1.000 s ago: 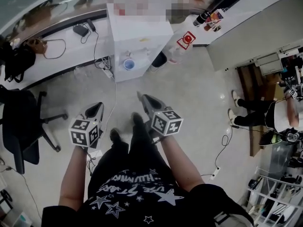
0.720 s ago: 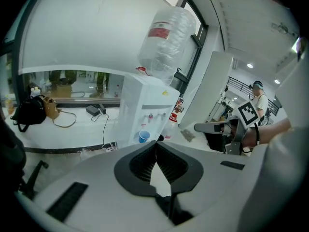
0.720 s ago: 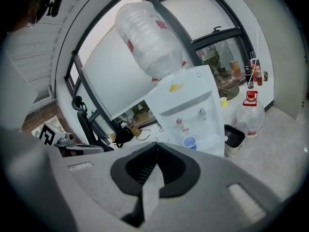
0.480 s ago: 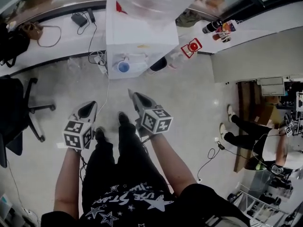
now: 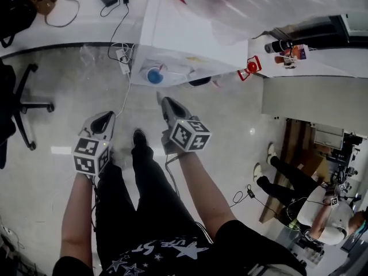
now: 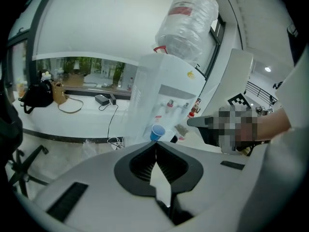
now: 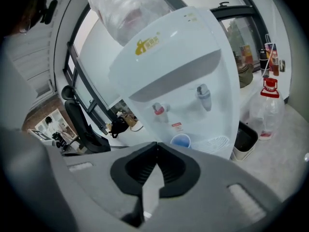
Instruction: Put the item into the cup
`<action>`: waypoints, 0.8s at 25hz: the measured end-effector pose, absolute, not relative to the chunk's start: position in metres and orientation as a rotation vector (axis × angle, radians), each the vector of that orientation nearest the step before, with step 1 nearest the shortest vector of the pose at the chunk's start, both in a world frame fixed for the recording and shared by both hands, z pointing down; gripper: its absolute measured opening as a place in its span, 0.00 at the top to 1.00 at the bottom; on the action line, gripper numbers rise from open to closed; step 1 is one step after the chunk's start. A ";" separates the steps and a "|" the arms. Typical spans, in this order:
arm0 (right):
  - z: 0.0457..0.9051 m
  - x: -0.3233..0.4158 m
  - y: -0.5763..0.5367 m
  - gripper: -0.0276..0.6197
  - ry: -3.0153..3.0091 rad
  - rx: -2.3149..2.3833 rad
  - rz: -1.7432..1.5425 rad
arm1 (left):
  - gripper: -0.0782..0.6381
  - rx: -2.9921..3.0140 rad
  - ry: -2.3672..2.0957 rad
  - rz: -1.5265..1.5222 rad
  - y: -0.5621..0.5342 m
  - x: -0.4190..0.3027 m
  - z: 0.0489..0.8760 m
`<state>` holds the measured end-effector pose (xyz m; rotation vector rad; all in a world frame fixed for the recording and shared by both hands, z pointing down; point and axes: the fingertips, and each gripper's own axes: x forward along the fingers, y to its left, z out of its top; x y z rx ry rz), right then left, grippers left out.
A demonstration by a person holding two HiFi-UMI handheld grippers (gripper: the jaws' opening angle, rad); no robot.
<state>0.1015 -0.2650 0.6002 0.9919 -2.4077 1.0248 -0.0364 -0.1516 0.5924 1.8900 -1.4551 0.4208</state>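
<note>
Left tongs (image 5: 107, 117) and right tongs (image 5: 165, 102) are both closed on nothing, no item shows, and the blue cup (image 5: 153, 76) on the water dispenser (image 5: 190, 39), upper centre, looks light, thin-walled and easily tipped.

The water dispenser (image 5: 190, 45) stands on the floor straight ahead of me. A cup (image 5: 154, 76) sits on its tray, below the taps, and a large bottle (image 6: 187, 21) sits on its top. A bin (image 7: 245, 140) is just to its right, with a jug (image 7: 266, 111) beyond that. A power strip (image 5: 122, 56) lies by its left foot. A counter (image 5: 69, 22) runs behind it to the left. My left gripper (image 5: 108, 117) and right gripper (image 5: 163, 100) are in front of it, the right one nearer.
</note>
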 end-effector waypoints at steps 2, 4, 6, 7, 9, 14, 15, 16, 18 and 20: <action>0.613 0.099 -0.278 0.95 -2.410 0.991 1.032 | 0.88 1.876 -1.467 0.415 -0.159 -0.038 0.604; 0.624 0.094 -0.290 0.95 -2.418 0.991 1.041 | 0.88 1.863 -1.476 0.399 -0.168 -0.040 0.614; 0.633 0.090 -0.299 0.95 -2.424 0.985 1.046 | 0.88 1.853 -1.486 0.381 -0.177 -0.042 0.620; 0.637 0.087 -0.303 0.95 -2.426 0.977 1.047 | 0.88 1.848 -1.493 0.372 -0.181 -0.043 0.623; 0.645 0.082 -0.310 0.95 -2.425 0.959 1.053 | 0.88 1.833 -1.505 0.357 -0.186 -0.044 0.626; 0.662 0.075 -0.332 0.95 -2.425 0.966 1.058 | 0.88 1.810 -1.500 0.361 -0.193 -0.046 0.646; 0.664 0.074 -0.334 0.95 -2.424 0.965 1.053 | 0.88 1.809 -1.495 0.373 -0.193 -0.046 0.651; 0.667 0.073 -0.334 0.95 -2.423 0.961 1.048 | 0.88 1.808 -1.491 0.385 -0.191 -0.047 0.655; 0.671 0.070 -0.336 0.95 -2.427 0.951 1.044 | 0.88 1.802 -1.489 0.393 -0.192 -0.049 0.661; 0.674 0.068 -0.340 0.95 -2.437 0.943 1.047 | 0.88 1.791 -1.490 0.384 -0.194 -0.050 0.665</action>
